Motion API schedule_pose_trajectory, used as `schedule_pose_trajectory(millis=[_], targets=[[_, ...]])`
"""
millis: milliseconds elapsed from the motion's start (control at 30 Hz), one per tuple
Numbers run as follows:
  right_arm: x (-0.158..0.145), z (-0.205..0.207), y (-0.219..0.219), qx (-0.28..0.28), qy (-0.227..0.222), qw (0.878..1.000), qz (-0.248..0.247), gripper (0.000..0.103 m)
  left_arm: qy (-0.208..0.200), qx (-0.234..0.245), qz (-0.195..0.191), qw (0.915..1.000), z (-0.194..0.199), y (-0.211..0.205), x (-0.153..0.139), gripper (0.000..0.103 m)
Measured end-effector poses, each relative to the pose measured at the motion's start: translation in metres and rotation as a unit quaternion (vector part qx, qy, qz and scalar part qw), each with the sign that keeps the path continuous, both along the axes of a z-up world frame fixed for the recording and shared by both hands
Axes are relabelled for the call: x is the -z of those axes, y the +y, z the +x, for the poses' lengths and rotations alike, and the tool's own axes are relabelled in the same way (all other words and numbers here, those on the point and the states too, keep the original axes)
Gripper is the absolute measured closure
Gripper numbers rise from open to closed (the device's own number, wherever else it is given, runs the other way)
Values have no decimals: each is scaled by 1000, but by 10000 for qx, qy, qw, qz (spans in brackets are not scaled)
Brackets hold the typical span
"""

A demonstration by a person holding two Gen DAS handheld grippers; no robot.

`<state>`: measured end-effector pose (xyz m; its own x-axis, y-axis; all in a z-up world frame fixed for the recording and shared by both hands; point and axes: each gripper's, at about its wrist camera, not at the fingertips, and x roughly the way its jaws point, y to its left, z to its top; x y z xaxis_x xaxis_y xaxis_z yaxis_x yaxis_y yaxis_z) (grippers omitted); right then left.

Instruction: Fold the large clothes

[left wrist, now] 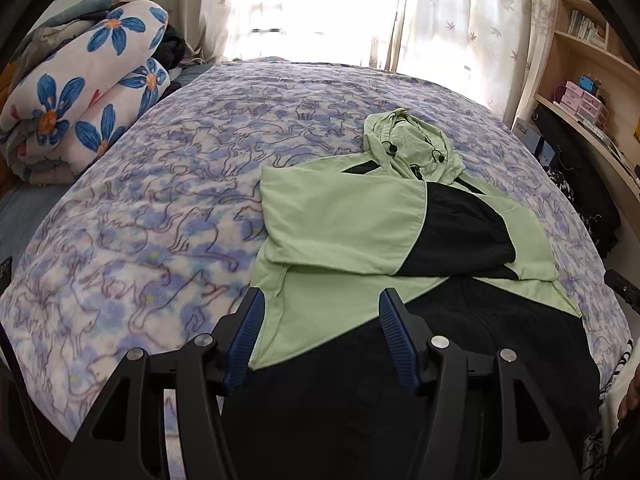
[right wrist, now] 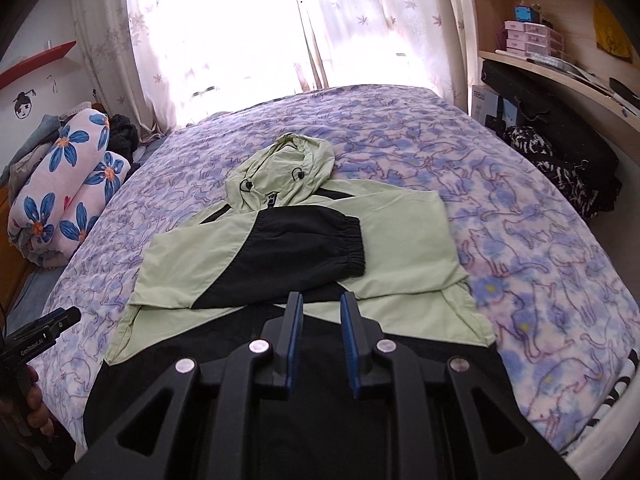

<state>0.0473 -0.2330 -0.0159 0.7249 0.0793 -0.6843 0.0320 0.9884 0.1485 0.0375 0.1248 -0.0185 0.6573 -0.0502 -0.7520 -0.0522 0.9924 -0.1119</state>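
Note:
A light green and black hooded jacket (left wrist: 344, 216) (right wrist: 400, 248) lies flat on the bed, hood (left wrist: 404, 140) (right wrist: 280, 160) toward the window. Both sleeves are folded across the chest, the black cuffed one (right wrist: 320, 240) on top. My left gripper (left wrist: 322, 294) hovers open over the jacket's lower left part, nothing between its blue pads. My right gripper (right wrist: 321, 298) hangs above the black lower half, jaws a narrow gap apart and empty. The left gripper's body (right wrist: 44, 330) and a hand (right wrist: 32, 400) show at the right wrist view's left edge.
The bed cover (left wrist: 180, 200) (right wrist: 520, 200) is purple with a cat print. A rolled blue-flower blanket (left wrist: 80, 92) (right wrist: 68, 184) lies at the bed's left side. Curtained window behind. Wooden shelves (left wrist: 580, 60) (right wrist: 540, 40) and a black bag (right wrist: 560, 128) stand to the right.

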Motion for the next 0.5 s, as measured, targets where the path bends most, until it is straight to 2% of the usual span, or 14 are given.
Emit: schedule_pose_trajectory(millis=[133, 233, 500], targets=[[5, -20, -12, 138, 10, 9999, -11, 73, 10, -127, 101, 9999, -23, 7, 2, 40], [13, -32, -23, 205, 139, 9997, -43, 72, 44, -214, 207, 9995, -40, 14, 7, 36], [29, -57, -50, 306, 664, 9969, -291, 72, 446, -309, 123, 9985, -69, 35, 35, 36]])
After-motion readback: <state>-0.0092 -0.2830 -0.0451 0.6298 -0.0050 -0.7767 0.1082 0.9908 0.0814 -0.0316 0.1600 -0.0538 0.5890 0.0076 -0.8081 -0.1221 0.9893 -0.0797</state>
